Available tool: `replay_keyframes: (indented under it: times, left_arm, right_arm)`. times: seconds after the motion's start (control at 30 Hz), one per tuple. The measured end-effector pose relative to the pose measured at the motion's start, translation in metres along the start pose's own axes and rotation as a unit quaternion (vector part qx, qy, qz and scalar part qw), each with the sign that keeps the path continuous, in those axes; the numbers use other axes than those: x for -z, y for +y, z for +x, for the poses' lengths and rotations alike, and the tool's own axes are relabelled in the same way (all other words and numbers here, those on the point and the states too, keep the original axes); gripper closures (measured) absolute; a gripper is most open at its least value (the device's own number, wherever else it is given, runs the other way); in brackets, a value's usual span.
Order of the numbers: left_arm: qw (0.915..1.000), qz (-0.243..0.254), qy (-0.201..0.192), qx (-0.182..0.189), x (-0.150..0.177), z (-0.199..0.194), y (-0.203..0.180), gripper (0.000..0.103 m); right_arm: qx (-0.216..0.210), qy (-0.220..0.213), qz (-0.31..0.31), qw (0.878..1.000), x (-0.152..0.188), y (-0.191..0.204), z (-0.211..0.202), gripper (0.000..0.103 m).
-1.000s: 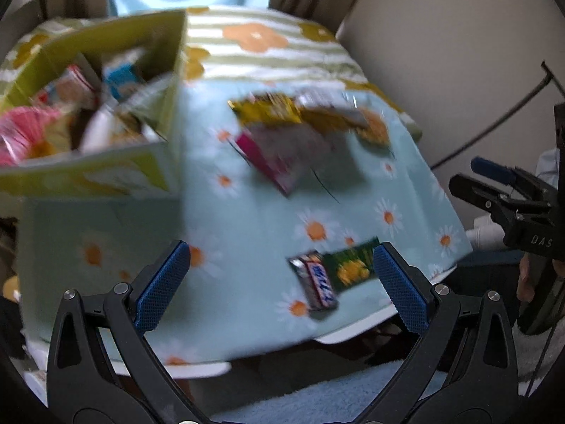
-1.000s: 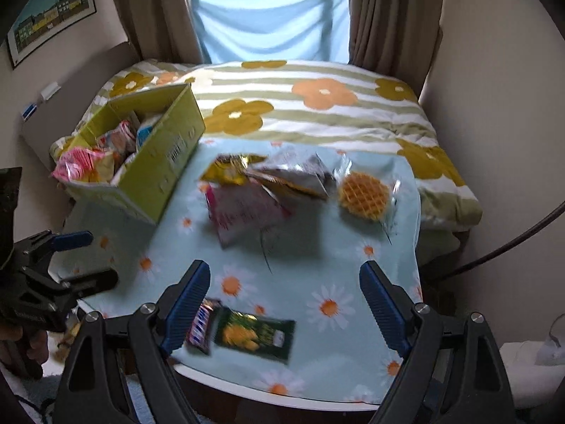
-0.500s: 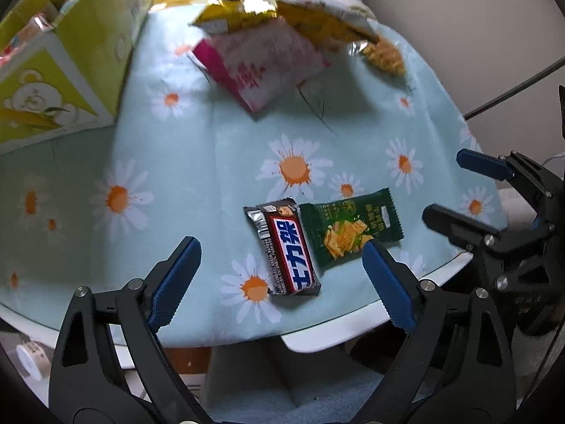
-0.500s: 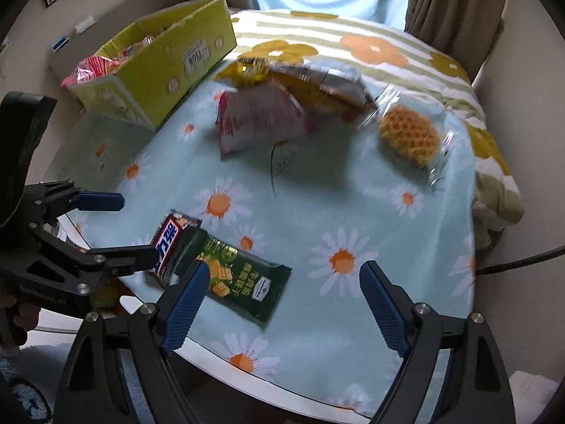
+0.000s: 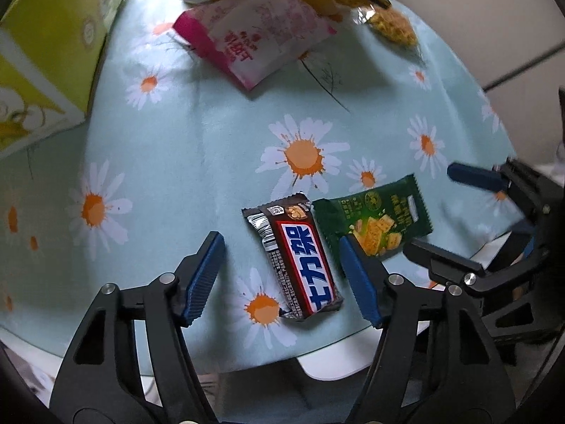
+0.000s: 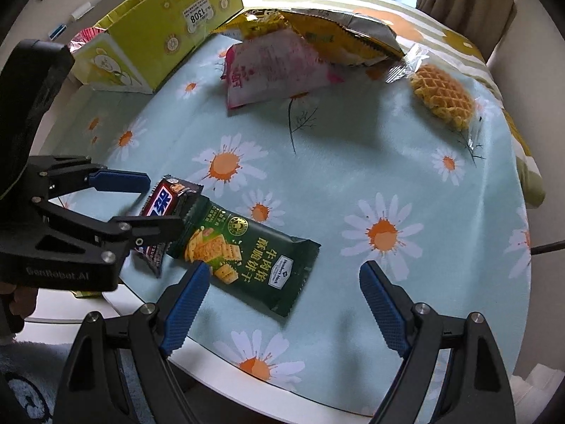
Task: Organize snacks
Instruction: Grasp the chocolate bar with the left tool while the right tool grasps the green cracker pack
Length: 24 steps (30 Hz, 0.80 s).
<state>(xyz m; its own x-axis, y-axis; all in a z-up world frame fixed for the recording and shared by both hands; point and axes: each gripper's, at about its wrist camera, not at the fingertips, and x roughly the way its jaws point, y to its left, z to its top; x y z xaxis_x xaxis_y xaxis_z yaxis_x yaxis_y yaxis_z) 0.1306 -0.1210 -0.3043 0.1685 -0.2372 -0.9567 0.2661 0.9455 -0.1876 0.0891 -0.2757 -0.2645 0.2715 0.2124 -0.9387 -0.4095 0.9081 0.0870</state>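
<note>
Vs a sec ago: both grippers have dropped close to the tablecloth (image 5: 197, 148), so the near-edge snacks fill the view; the yellow box (image 6: 166, 35) now sits at the top-left. Snacks themselves haven't shifted.

Left gripper (image 5: 282, 275): jaws have just been closing, now abt half open, straddling the chocolate bar (image 5: 300, 261), which lies flat betw the pads. Pads not pressing it; gap visible each side. Right pad overlaps the green cracker pack (image 5: 374, 222) edge.

Right gripper (image 6: 282, 304): jaws wide, nothing held, hovering over the green cracker pack (image 6: 243, 258), left pad over its near corner.

Pink bag (image 6: 272, 67), yellow chip bag (image 6: 328, 31) and wrapped waffle (image 6: 441, 95) lie at the far side.
</note>
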Motion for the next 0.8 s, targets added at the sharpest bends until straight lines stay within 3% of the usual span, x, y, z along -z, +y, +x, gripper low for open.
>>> replay_keyframes:
  times: [0.13,0.27,0.33,0.43,0.63,0.8]
  left_arm:
    - [0.9988,0.034,0.007,-0.034,-0.003,0.005,-0.012,0.047]
    - [0.9962,0.055,0.005,-0.067,-0.005,0.007,-0.015,0.073]
    - [0.9966,0.052,0.005,-0.064,-0.008,0.007,-0.011,0.078]
    - [0.9983,0.039,0.007,-0.042,-0.011,0.005,-0.003,0.078]
    - [0.9990,0.028,-0.002,-0.036,-0.014,-0.002,0.006,0.078]
    - [0.9991,0.022,-0.012,-0.035,-0.008,-0.019,0.016,0.078]
  right_arm:
    - [0.001,0.000,-0.017,1.000,-0.002,0.002,0.001,0.019]
    - [0.003,-0.003,-0.035,0.999,-0.002,0.001,-0.001,0.019]
    - [0.005,-0.005,-0.047,0.999,-0.004,0.004,-0.001,0.019]
    - [0.008,-0.004,-0.073,0.997,-0.007,0.011,0.002,0.019]
    - [0.023,0.001,-0.136,0.990,-0.010,0.029,0.012,0.019]
    - [0.028,0.004,-0.148,0.989,-0.016,0.037,0.027,0.019]
